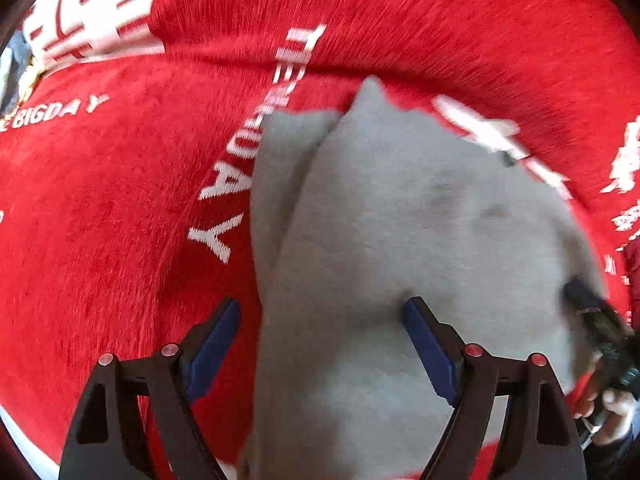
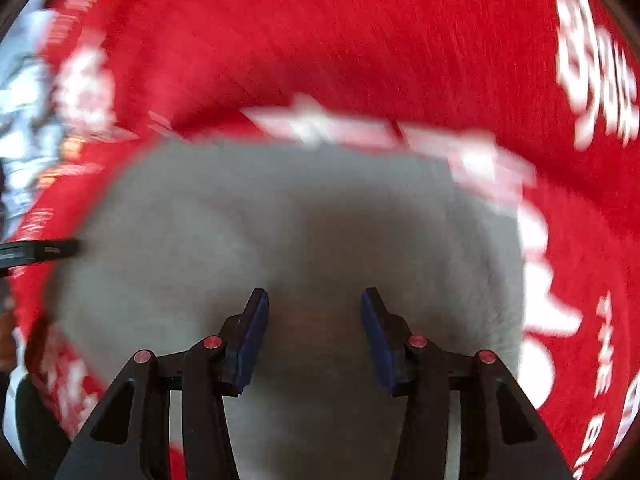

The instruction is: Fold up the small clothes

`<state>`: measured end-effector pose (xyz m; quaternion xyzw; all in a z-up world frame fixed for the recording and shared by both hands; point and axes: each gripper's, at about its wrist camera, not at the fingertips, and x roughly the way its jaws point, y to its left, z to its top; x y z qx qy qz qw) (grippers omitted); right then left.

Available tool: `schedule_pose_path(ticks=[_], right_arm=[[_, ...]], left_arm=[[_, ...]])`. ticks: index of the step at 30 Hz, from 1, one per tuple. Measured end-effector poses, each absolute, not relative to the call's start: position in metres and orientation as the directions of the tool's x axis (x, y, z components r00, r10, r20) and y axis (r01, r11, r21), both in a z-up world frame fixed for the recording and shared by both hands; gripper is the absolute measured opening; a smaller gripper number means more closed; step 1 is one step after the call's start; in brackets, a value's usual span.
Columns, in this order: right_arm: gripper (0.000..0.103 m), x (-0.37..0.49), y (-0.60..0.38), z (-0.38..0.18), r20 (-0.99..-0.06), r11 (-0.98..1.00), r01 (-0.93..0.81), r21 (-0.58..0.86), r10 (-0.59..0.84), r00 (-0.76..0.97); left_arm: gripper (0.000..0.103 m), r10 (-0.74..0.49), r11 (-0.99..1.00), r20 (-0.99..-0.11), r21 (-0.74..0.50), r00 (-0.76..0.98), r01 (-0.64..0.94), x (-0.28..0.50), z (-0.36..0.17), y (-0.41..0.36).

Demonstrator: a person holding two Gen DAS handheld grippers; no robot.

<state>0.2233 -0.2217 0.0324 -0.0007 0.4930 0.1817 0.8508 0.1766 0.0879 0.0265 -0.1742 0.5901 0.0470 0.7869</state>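
Garment: the grey garment [image 1: 400,240] lies on the red cloth [image 1: 120,220] at centre and lower right of the left wrist frame, one layer over another, a narrower strip showing along its left edge. I judge one fold is made.
Left gripper: my left gripper [image 1: 320,312] stands wide, nothing pinched; its left finger hangs over red cloth, its right over grey, straddling the garment's edge.
Right gripper: my right gripper [image 2: 314,300] is part open above the garment's middle, holding nothing I can see; blur limits certainty.
Material: grey fabric is soft, matte, fleecy, rounded at its corners.
Surface: covered by napped red cloth with white woven lettering, creased above the garment.
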Motion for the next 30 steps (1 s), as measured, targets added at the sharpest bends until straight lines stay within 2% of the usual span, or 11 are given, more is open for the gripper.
schedule_pose_path(ticks=[2,7,11,13,15,16,18,19,20,21,30], right_arm=[[0.052,0.227,-0.225,0.028,-0.834,0.930,-0.320,0.179,0.316,0.453],[0.064,0.206,-0.209,0.020,-0.783,0.918,-0.393,0.058,0.286,0.553],[0.067,0.205,-0.210,0.024,-0.776,0.914,-0.394,0.096,0.317,0.546],[0.067,0.201,-0.211,0.027,-0.774,0.914,-0.395,0.096,0.318,0.548],[0.067,0.200,-0.208,0.026,-0.776,0.915,-0.396,0.079,0.306,0.552],[0.067,0.201,-0.208,0.026,-0.776,0.915,-0.396,0.076,0.304,0.552],[0.067,0.201,-0.209,0.026,-0.777,0.915,-0.396,0.083,0.308,0.549],[0.067,0.201,-0.209,0.026,-0.777,0.914,-0.396,0.087,0.311,0.547],[0.067,0.202,-0.209,0.026,-0.778,0.914,-0.396,0.091,0.314,0.545],[0.067,0.202,-0.210,0.026,-0.778,0.913,-0.397,0.097,0.318,0.541],[0.067,0.206,-0.216,0.042,-0.787,0.916,-0.353,0.189,0.357,0.503]], left_arm=[[0.094,-0.185,0.908,-0.931,-0.284,0.315,-0.307,0.183,0.019,0.103],[0.094,-0.251,0.862,-0.901,-0.374,0.352,-0.341,0.180,0.011,0.130],[0.094,-0.260,0.868,-0.895,-0.381,0.363,-0.318,0.176,0.011,0.131],[0.102,-0.252,0.882,-0.903,-0.362,0.349,-0.300,0.179,0.011,0.123],[0.102,-0.204,0.901,-0.916,-0.313,0.345,-0.300,0.187,0.010,0.112],[0.099,-0.194,0.907,-0.917,-0.304,0.349,-0.293,0.191,0.010,0.108],[0.078,-0.198,0.901,-0.909,-0.316,0.367,-0.296,0.198,0.015,0.105],[0.052,-0.210,0.895,-0.904,-0.331,0.373,-0.298,0.202,0.018,0.103],[0.034,-0.221,0.893,-0.903,-0.339,0.368,-0.297,0.205,0.022,0.101],[0.026,-0.231,0.894,-0.904,-0.343,0.359,-0.288,0.208,0.024,0.098],[0.019,-0.062,0.965,-0.929,-0.149,0.366,-0.216,0.212,0.076,0.056]])
